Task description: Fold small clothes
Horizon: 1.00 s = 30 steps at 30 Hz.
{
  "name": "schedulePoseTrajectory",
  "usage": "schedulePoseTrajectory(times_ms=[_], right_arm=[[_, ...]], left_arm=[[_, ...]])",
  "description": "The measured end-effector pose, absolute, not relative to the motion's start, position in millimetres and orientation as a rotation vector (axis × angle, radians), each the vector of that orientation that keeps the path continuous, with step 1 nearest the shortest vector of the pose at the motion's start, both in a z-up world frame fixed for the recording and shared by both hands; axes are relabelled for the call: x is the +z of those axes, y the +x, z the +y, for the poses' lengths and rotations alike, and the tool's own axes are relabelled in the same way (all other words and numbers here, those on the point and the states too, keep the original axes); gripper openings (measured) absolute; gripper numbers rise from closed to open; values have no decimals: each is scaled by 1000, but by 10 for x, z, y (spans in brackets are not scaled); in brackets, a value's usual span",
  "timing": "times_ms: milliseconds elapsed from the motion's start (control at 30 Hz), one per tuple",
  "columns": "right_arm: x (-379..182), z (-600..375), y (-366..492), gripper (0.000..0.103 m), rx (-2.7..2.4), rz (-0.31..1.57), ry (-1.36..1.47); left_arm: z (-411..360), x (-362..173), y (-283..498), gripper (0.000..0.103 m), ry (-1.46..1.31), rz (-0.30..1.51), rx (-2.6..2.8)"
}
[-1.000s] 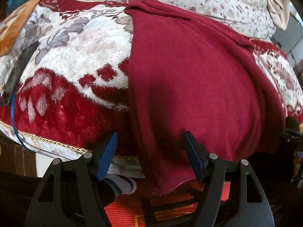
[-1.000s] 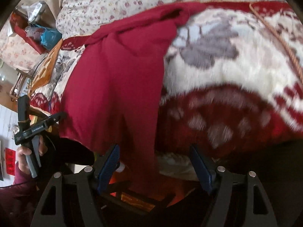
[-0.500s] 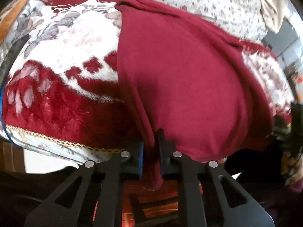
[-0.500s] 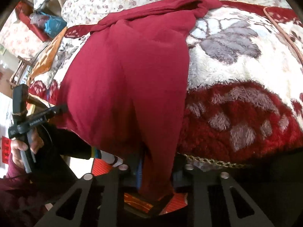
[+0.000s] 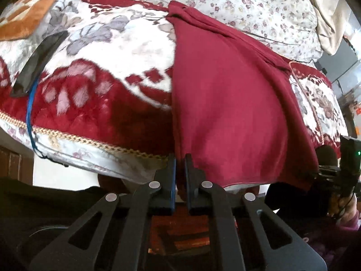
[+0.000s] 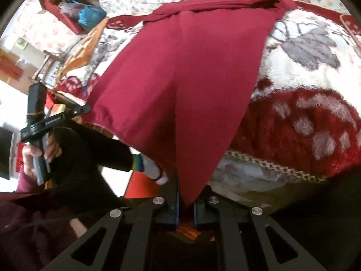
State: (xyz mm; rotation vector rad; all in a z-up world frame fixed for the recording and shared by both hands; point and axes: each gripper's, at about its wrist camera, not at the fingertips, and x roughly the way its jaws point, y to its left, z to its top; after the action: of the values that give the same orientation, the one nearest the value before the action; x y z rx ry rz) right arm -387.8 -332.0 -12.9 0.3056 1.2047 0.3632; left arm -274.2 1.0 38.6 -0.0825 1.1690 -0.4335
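the left gripper (image 5: 180, 169) is pinching one lower corner of the dark red garment (image 5: 225, 103), its blue-lined fingers (image 5: 172, 176) pressed together with only the cloth between them. the right gripper (image 6: 186, 199) is clamping the other lower corner in the same way, the fabric narrowing to a point as it is entering the jaws. the garment is lying spread over the near edge of the bed, stretching from both grippers up to a bunched fold at its far end. under it a plush red and white flowered blanket (image 5: 94, 52) is covering the bed, with a braided gold trim (image 6: 275, 164) running along its edge. beyond it a small-flowered quilt (image 5: 237, 2) is lying. in the right wrist view a hand (image 6: 38, 151) is gripping the left gripper's handle.
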Motion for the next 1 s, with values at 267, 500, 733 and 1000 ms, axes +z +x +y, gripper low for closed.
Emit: schedulePoseTrajectory(times_ms=[267, 500, 733, 1000], right_arm=[[-99, -3354, -3820, 56, 306, 1185, 359], [-201, -3408, -3722, 56, 291, 1192, 424], [-233, -3317, -3695, 44, 326, 1202, 386], [-133, -3251, -3658, 13, 387, 1164, 348]], left_arm=[[-90, 374, -2613, 50, -84, 1170, -395], [-234, 267, -2514, 58, -7, 1154, -359], [-342, 99, -2489, 31, 46, 1166, -385], [-107, 369, -2503, 5, -142, 1147, -445]])
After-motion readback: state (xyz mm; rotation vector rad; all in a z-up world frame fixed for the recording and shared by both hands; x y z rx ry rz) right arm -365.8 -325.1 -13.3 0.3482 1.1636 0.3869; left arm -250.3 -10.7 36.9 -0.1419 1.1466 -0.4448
